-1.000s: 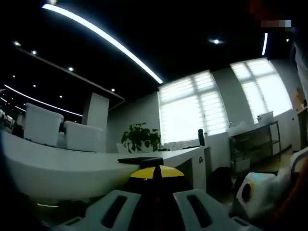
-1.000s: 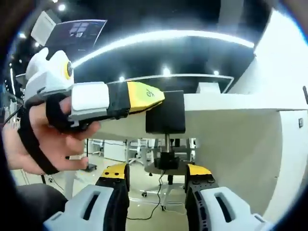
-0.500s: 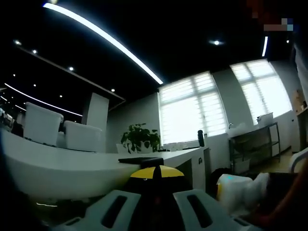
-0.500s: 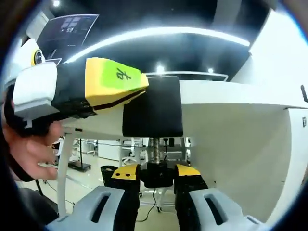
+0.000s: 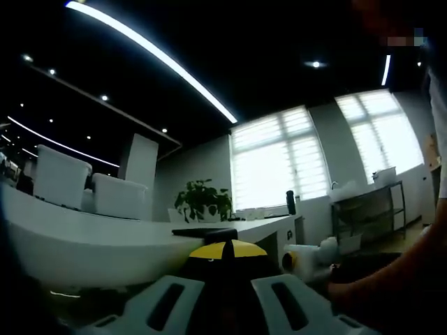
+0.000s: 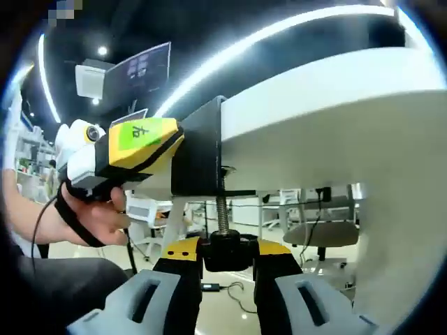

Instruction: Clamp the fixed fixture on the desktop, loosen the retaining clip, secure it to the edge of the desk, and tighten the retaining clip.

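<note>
Right gripper view: clamp bracket [image 6: 198, 150] sits on surface [image 6: 328, 91] edge, left tool [image 6: 143, 143] clenched on it, right tool [image 6: 222, 252] grasping screw knob [image 6: 222, 250]; tightening step, next likely twist the knob.

Left view: I look low along the curved white desk top [image 5: 84, 241] toward the bright blinded windows [image 5: 279, 164] | Right view: close, from under the desk edge, facing up | Shared: black metal clamp fixture [image 6: 199, 150], desk.
</note>
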### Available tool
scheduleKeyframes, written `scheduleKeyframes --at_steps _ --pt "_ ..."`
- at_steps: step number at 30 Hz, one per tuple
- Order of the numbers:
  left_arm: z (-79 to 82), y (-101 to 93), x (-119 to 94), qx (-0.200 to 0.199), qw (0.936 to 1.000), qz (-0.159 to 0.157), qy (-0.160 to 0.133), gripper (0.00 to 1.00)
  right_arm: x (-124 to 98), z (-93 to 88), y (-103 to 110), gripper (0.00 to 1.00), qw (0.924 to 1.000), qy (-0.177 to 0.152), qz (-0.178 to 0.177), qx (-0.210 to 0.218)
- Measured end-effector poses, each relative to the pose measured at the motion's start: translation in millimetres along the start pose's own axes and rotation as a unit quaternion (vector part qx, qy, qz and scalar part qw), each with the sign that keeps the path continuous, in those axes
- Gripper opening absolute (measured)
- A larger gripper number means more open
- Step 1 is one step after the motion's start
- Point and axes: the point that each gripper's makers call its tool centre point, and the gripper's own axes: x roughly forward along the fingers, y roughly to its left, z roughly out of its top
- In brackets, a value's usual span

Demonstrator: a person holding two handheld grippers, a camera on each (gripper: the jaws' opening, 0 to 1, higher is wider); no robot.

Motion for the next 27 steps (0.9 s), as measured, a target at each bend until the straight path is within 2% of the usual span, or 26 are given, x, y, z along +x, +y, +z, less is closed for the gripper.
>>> scheduleKeyframes --at_steps 4,7,10,13,15,18,19,20,21,22,24,25,26,27 --pt "0.2 0.4 0 -0.001 1.0000 -0.001 0.000 0.03 7 -2.5 2 0.26 0.9984 0.015 0.052 -0.014" --pt "0.3 0.8 0 -0.002 1.0000 -0.001 0.001 0.03 7 -3.9 1 0.27 0.9976 0.019 0.064 -0.019" --pt "-0.1 1.6 -1 -0.003 1.0000 0.000 0.000 0.03 4 -4.4 2 0.27 0.9977 0.024 0.056 -0.030" --pt "-0.2 1.7 -1 0.000 1.0000 0.001 0.001 0.03 -3 -7.0 -6 0.31 0.9998 0.017 0.007 -0.010" --pt "-0.2 1.7 -1 -0.002 1.0000 0.001 0.000 0.03 -12 -10.1 -12 0.35 0.9991 0.005 -0.043 0.000" --pt "-0.5 1.2 0 -0.002 1.0000 -0.001 0.000 0.03 -30 -13.6 -12 0.40 0.9898 -0.023 -0.135 0.038" --pt "-0.6 0.9 0 0.000 1.0000 -0.001 0.001 0.03 -45 -5.6 -15 0.42 0.9815 -0.039 -0.182 0.047" --pt "-0.8 0.6 0 0.001 1.0000 -0.001 0.001 0.03 -52 -5.1 -10 0.44 0.9759 -0.051 -0.206 0.050" --pt "-0.8 0.5 0 0.001 1.0000 0.000 0.002 0.03 -61 -5.1 -8 0.46 0.9672 -0.063 -0.242 0.044" --pt "-0.9 0.4 0 0.003 1.0000 0.000 0.002 0.03 -68 -8.7 0 0.47 0.9619 -0.063 -0.264 0.034" --pt "-1.0 0.5 0 0.005 1.0000 0.002 0.003 0.03 -86 -19.7 9 0.47 0.9435 -0.053 -0.327 0.012" --pt "-0.9 0.6 0 0.005 1.0000 0.002 0.004 0.03 -89 -22.7 12 0.46 0.9393 -0.048 -0.340 0.000" --pt "-0.8 0.7 -1 0.006 1.0000 0.004 0.004 0.03 -92 -25.8 15 0.45 0.9337 -0.026 -0.356 -0.030" --pt "-0.6 1.0 -1 0.007 0.9999 0.005 0.005 0.03 -89 -25.7 18 0.44 0.9338 -0.015 -0.355 -0.044"
